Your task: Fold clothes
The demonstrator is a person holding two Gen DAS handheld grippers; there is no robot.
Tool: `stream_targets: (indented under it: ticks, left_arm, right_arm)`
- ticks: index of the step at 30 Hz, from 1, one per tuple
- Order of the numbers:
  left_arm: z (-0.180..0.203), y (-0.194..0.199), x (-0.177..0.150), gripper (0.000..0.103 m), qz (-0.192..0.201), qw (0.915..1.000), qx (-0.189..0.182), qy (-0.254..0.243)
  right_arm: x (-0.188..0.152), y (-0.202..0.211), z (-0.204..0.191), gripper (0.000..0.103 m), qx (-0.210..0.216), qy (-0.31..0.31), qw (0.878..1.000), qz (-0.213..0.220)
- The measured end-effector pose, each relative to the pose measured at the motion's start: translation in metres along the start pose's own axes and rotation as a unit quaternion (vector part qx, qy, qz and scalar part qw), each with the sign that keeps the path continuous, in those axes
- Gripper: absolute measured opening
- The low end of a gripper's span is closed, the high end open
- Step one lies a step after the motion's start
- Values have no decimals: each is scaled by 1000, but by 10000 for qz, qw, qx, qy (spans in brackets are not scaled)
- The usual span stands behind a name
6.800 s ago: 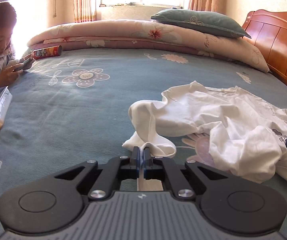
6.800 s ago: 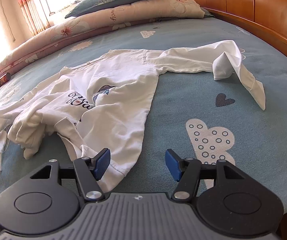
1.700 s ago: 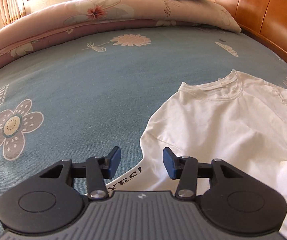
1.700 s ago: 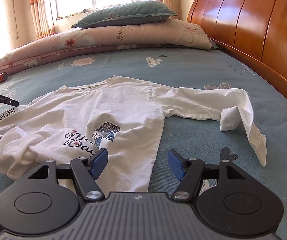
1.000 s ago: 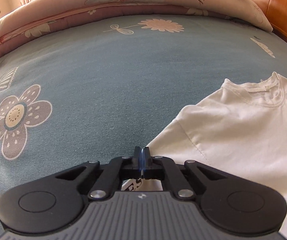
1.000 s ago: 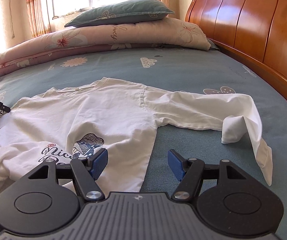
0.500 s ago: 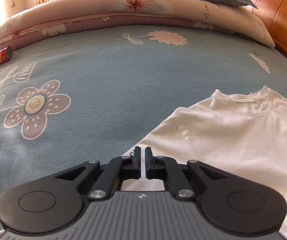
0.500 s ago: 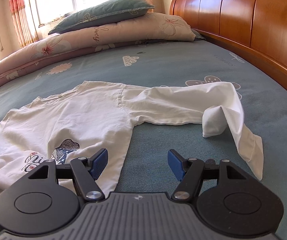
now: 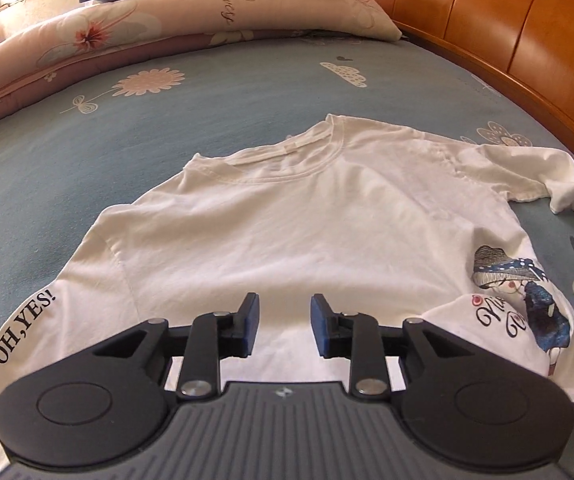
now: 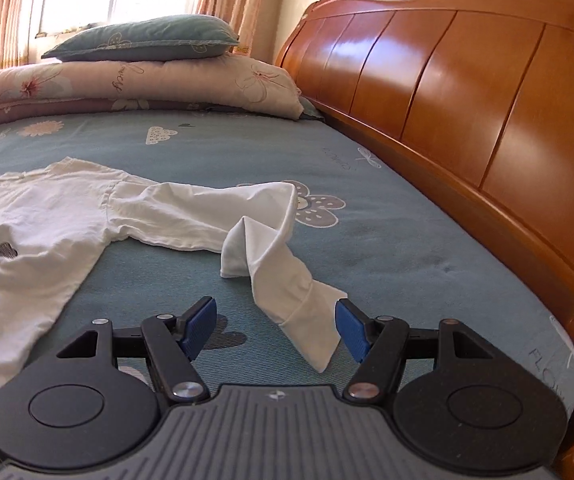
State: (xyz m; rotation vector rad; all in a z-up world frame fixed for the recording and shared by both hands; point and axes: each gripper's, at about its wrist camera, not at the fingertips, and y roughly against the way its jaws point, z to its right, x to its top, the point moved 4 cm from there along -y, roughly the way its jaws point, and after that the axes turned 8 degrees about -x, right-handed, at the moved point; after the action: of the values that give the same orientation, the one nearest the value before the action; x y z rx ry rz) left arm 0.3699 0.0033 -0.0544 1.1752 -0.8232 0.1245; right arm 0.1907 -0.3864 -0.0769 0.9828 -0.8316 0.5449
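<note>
Shirt (image 9: 307,232) lies beneath the just-parting left tongs (image 9: 283,326); its cuff (image 10: 311,332) between the spread right tongs (image 10: 275,326).

Black grippers (image 9: 281,326) — blue pads (image 10: 197,326), silver screws, ribbed grey housing

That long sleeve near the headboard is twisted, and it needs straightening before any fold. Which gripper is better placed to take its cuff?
Right. The right gripper is open with the cuff lying between its fingers. The left gripper is over the shirt's body.
</note>
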Motion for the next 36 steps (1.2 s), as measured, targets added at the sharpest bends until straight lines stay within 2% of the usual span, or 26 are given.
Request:
stream_targets:
  ticks: [2, 5, 8, 9, 10, 13, 15, 17, 20, 24, 27, 29, 30, 33, 36]
  left_arm:
    - [14, -3, 3, 29, -49, 9999, -24, -111]
    - [31, -7, 7, 30, -129, 9997, -51, -204]
    - [44, -12, 12, 31, -195, 9994, -48, -289]
    - [48, -14, 13, 31, -221, 9992, -46, -315]
    - [52, -16, 14, 31, -250, 9991, -50, -344]
    - [63, -23, 18, 31, -344, 9984, -56, -445]
    - [71, -29, 20, 38, -419, 9978, -70, -506]
    - [79, -34, 21, 40, -473, 9972, -107, -562]
    - [89, -39, 23, 40, -510, 9965, -163, -644]
    - [94, -42, 24, 40, -552, 9961, -160, -669]
    - [96, -40, 25, 40, -581, 9959, -122, -681]
    - [95, -40, 25, 40, -602, 9958, -74, -682]
    - [94, -40, 26, 40, -612, 9958, -38, -677]
    - [92, -40, 27, 41, -636, 9960, 16, -635]
    - [93, -42, 28, 41, -657, 9956, 3, -670]
  right_arm:
    - [-6, -14, -1, 67, -24, 369, 9993, -16]
    - [-16, -38, -3, 55, 88, 742, 9971, -131]
    - [-22, -52, -2, 32, 56, 958, 9953, -93]
    - [-21, -54, 1, 21, 61, 933, 9956, -93]
    - [-20, -55, 4, 14, 111, 859, 9962, -86]
    - [-8, -51, 25, 8, 426, 416, 9982, -96]
    - [2, -50, 45, 6, 612, 2, 9980, -146]
    - [11, -53, 70, 5, 817, -553, 9949, -191]
    - [24, -61, 108, 4, 1117, -1374, 9839, -231]
    - [38, -95, 150, 5, 1041, -2046, 9722, -457]
    - [37, -135, 178, 5, 1006, -2778, 9511, -899]
    - [32, -167, 197, 6, 847, -3206, 9361, -1175]
    - [30, -177, 205, 8, 668, -3334, 9328, -1195]
    - [26, -199, 216, 27, 218, -3455, 9305, -1198]
    - [17, -204, 224, 31, 4, -3647, 9235, -1191]
